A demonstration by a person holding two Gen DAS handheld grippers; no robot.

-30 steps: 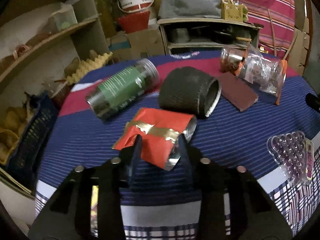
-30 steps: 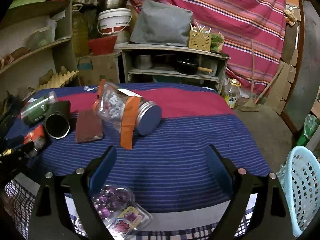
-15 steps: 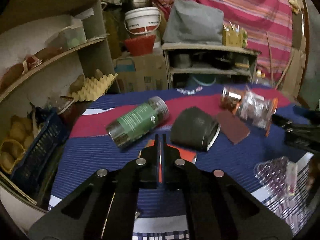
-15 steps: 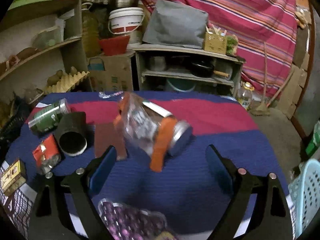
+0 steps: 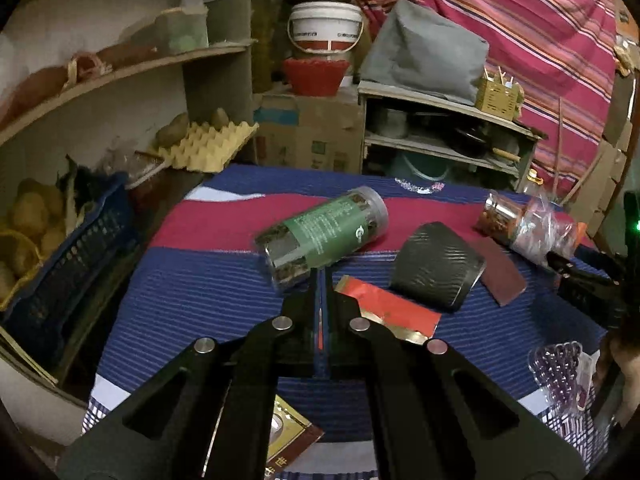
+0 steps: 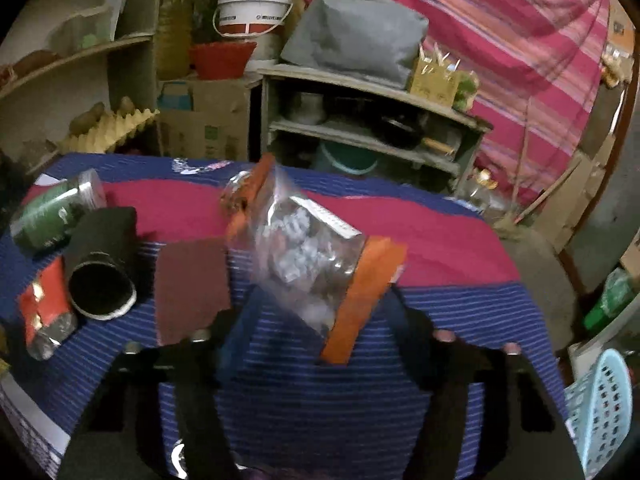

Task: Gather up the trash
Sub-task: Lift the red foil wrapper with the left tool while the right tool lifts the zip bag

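Observation:
My left gripper (image 5: 322,276) is shut on the near edge of a flattened red and gold wrapper (image 5: 396,312); a red sliver shows between the fingers. In the right wrist view the same wrapper (image 6: 44,312) lies at the far left. A clear plastic bag with orange strips (image 6: 312,264) stands tilted between the jaws of my right gripper (image 6: 320,308). Those jaws are closing, with a finger close on each side of the bag. The picture is blurred and shows no firm press. The left wrist view has the bag (image 5: 532,232) at the right, where it holds a metal-lidded jar.
On the striped cloth (image 5: 208,288) lie a green-labelled jar (image 5: 324,236), a black cup on its side (image 5: 436,268), a brown sheet (image 5: 500,272), a clear blister tray (image 5: 560,368) and a gold packet (image 5: 284,440). A light blue basket (image 6: 600,408) stands off the table's right side.
The left jaws closed on the red wrapper, then drew back and up. My right gripper moved in over the bag, and its wide jaws narrowed around it.

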